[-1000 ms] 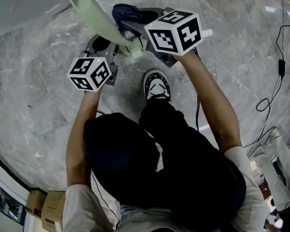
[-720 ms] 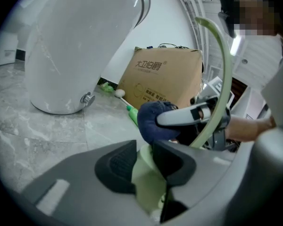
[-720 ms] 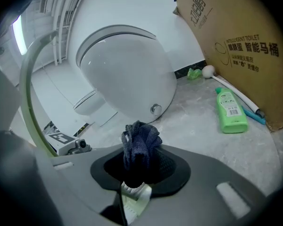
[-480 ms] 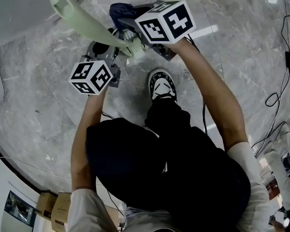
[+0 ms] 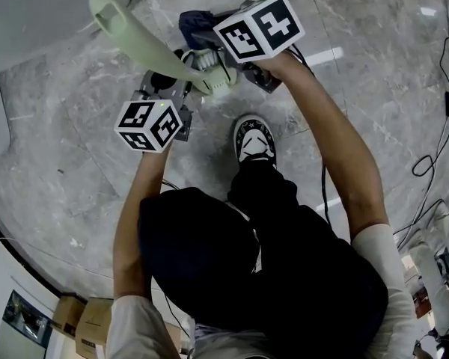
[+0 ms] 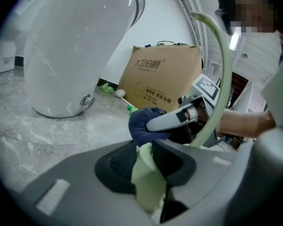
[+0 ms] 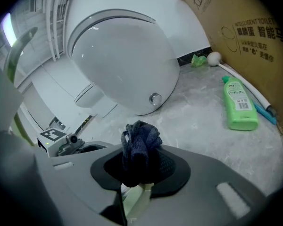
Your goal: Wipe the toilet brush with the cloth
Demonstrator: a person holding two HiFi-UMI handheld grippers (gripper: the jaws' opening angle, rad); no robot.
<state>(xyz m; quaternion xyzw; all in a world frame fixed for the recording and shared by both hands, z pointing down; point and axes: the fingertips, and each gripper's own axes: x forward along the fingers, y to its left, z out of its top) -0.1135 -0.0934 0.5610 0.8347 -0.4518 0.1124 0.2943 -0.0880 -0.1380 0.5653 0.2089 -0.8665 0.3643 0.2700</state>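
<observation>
Toilet brush (image 5: 146,43): pale green, long curved handle with looped end, pale bristles at head. Held off floor, tilted; looped end points far left, head lies near centre. Green part near head clamped between jaws of left gripper (image 6: 146,166).

Cloth (image 5: 196,23): dark blue, bunched into wad, pinched in right gripper (image 7: 139,164), just beyond brush head, touching green part.

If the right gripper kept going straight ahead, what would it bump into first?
Probably the white toilet: the right gripper, shut on the blue cloth, points at its lower side across floor. Depth is hard to judge.
</observation>
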